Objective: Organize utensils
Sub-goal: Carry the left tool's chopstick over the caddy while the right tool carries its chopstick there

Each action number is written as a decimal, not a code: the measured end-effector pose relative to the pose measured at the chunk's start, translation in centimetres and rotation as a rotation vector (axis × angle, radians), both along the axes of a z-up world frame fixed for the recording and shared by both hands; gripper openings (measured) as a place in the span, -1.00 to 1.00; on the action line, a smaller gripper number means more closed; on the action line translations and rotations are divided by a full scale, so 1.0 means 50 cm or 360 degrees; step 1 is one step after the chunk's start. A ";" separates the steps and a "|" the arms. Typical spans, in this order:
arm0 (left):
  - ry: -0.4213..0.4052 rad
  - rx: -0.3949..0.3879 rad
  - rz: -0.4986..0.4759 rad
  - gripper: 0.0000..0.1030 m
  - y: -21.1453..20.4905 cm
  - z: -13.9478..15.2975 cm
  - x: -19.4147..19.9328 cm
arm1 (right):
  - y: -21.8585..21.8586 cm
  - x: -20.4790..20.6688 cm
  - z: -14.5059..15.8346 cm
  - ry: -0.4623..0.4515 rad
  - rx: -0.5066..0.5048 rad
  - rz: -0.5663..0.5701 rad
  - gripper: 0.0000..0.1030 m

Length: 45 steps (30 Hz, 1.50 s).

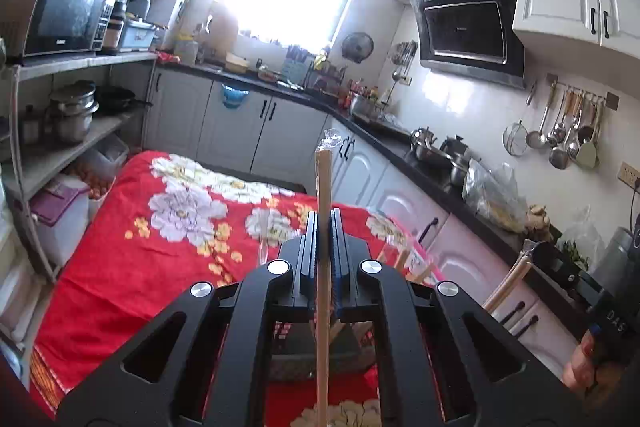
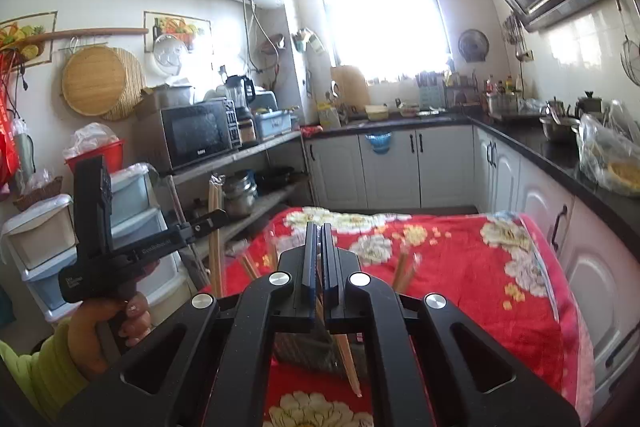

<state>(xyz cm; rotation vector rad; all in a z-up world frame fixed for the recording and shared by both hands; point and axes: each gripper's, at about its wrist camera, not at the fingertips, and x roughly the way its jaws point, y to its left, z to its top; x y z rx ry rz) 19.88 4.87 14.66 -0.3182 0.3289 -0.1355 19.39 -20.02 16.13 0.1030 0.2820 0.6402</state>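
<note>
My left gripper [image 1: 323, 218] is shut on a wrapped pair of wooden chopsticks [image 1: 322, 183] that stands upright above and below the jaws. In the right wrist view the same gripper [image 2: 210, 221] shows at the left, gripping those chopsticks [image 2: 215, 251], with a hand [image 2: 108, 319] on its handle. My right gripper [image 2: 316, 229] is shut on a second pair of chopsticks [image 2: 347, 359] that slants down below the jaws. Both grippers hang over the red flowered tablecloth [image 1: 140, 267]. A dark mesh holder [image 2: 300, 351] sits under the jaws, mostly hidden.
More chopsticks [image 1: 404, 259] stand in clear containers on the table. A shelf rack with a microwave [image 1: 68, 11] and pots is at the left. A black counter [image 1: 424, 163] with pans and bags runs along the right, and ladles [image 1: 560, 131] hang on the wall.
</note>
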 end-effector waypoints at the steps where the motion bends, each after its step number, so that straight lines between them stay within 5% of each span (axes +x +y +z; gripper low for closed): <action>1: -0.0014 0.0000 0.0006 -0.94 0.002 0.007 0.003 | 0.003 0.001 0.008 -0.0013 0.0005 0.0003 -0.96; 17: -0.0156 0.0095 0.0164 -0.94 -0.025 0.070 0.071 | 0.032 0.055 0.091 -0.0127 0.0067 0.0008 -0.96; 32: -0.0187 0.0261 0.0322 -0.94 -0.055 -0.026 0.123 | 0.038 0.108 0.041 -0.0016 0.0072 -0.0021 -0.96; 45: -0.0185 0.0302 0.0282 -0.94 -0.070 -0.090 0.136 | 0.028 0.135 -0.024 0.0084 0.0082 -0.0081 -0.95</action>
